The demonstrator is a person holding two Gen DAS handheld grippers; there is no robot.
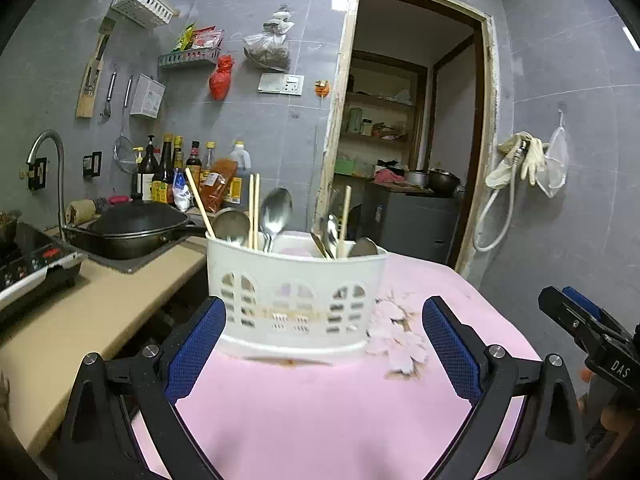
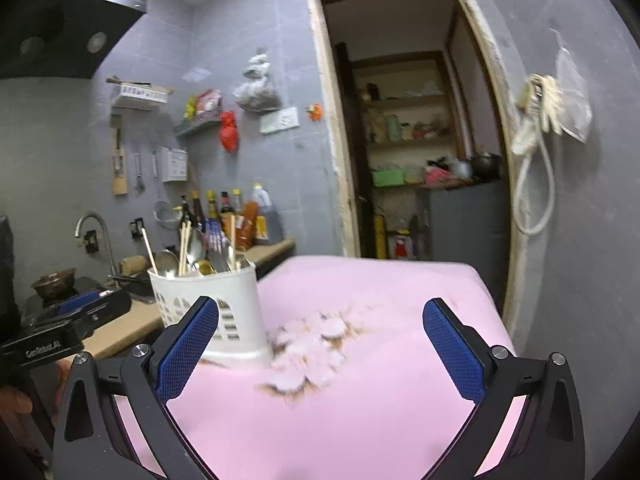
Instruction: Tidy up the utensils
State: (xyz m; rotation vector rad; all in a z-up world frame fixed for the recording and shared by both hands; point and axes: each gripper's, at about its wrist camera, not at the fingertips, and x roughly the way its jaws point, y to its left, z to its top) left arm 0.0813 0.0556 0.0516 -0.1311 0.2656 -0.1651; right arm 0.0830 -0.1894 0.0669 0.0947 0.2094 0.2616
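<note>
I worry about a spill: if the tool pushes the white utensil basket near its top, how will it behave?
The white utensil basket looks like thin perforated plastic, so probably light. Spoons and chopsticks rise well above its rim, so it may tip rather than slide. The pink cloth beneath might add drag.

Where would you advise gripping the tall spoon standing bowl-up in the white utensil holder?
Grip the spoon at its neck just under the bowl, coming down from above. Its handle is buried in the utensil holder, so only the top is exposed. Chopsticks stand close to its left, so a narrow jaw opening seems wise.
</note>
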